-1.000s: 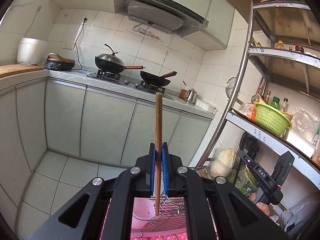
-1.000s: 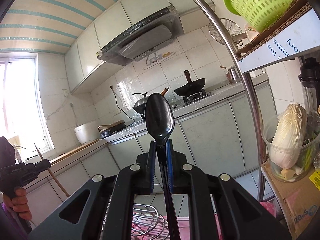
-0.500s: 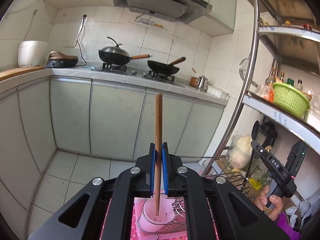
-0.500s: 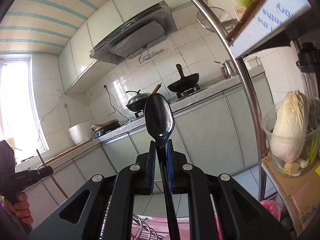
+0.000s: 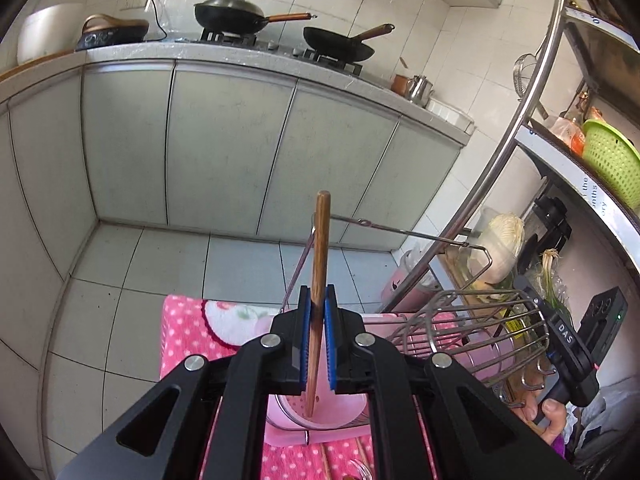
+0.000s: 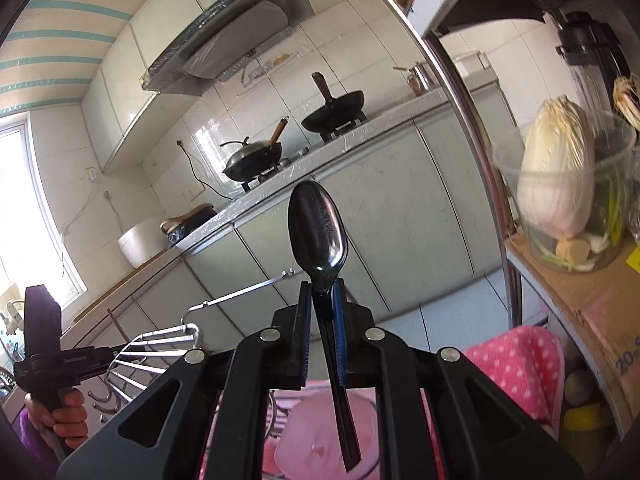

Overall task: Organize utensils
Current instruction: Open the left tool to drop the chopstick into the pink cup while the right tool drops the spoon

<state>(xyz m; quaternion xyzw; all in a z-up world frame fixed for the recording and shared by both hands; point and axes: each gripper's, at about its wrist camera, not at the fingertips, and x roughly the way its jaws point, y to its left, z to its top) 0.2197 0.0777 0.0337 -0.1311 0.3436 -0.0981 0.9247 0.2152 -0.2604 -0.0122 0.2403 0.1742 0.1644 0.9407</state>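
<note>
The left tool (image 5: 316,340) clamps a wooden chopstick (image 5: 318,280) and the right tool (image 6: 322,332) a black spoon (image 6: 320,232) above a pink cup (image 5: 320,410) (either could miss its rim).

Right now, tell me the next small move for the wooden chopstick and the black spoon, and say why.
Probably lower both a little further, then release. The left gripper is shut on the wooden chopstick, whose lower tip hangs over the pink cup; the right gripper clamps the black spoon, handle end over the same cup. Whether either tip touches it is unclear.
</note>
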